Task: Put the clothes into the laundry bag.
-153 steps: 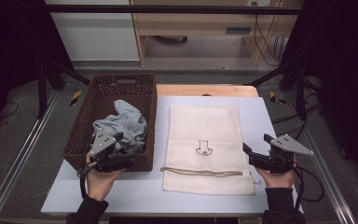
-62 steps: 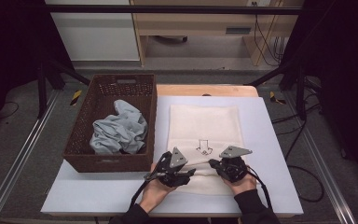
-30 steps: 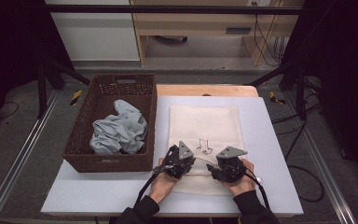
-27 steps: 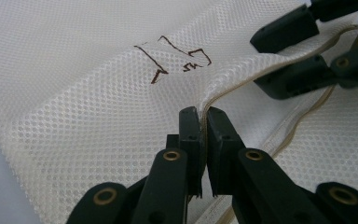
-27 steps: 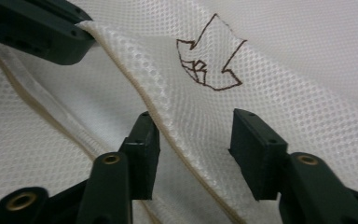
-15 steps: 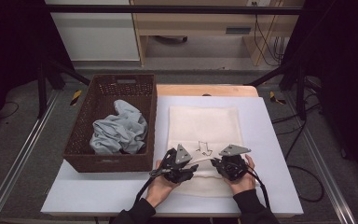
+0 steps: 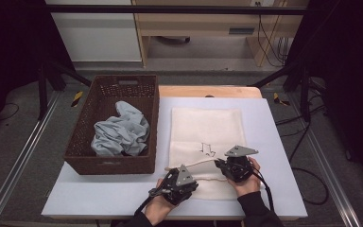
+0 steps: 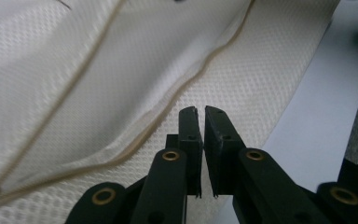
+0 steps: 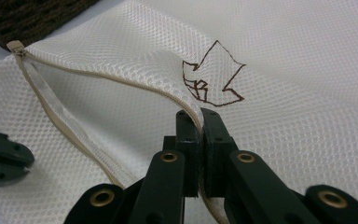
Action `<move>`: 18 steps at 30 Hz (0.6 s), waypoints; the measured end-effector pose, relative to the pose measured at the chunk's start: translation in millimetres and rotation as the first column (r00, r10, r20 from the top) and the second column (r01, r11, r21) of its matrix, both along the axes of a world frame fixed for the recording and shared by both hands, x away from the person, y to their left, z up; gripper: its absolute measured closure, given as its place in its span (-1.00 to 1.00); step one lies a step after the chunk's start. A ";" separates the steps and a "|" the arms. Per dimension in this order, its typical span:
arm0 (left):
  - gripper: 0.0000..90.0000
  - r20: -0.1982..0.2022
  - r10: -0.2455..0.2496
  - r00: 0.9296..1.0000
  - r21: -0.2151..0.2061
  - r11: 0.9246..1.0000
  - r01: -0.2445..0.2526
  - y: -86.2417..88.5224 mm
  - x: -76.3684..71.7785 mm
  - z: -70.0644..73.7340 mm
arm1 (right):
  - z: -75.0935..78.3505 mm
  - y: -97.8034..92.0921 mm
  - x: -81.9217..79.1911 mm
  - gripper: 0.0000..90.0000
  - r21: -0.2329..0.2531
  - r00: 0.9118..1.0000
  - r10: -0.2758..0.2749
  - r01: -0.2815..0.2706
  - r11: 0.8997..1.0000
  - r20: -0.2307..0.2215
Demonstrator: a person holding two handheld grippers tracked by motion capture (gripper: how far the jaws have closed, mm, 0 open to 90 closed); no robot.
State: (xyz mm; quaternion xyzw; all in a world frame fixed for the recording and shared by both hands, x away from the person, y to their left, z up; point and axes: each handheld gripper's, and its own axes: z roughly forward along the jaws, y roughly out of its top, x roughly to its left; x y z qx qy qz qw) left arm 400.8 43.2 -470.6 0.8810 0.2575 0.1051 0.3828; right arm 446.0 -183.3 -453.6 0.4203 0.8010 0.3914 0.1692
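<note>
My right gripper (image 9: 200,116) pinches the mesh bag (image 7: 207,130)'s zipper edge; left gripper (image 8: 200,114), nearly closed and empty, should grab the lower lip squarely.

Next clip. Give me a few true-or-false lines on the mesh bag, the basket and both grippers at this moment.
1. The right gripper is shut on the mesh bag's upper zipper edge. True.
2. The grey cloth lies on the bag. False: it sits in the wicker basket.
3. The bag's zipper is open. True.
4. The left gripper grips the basket. False: it is at the bag's lower edge, jaws nearly together.
</note>
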 end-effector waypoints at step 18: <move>0.92 -0.004 0.018 1.000 0.004 1.000 -0.018 -0.6 0.1 -9.6 | 36.2 -17.8 4.5 0.94 0.100 0.986 -0.047 0.031 0.994 0.162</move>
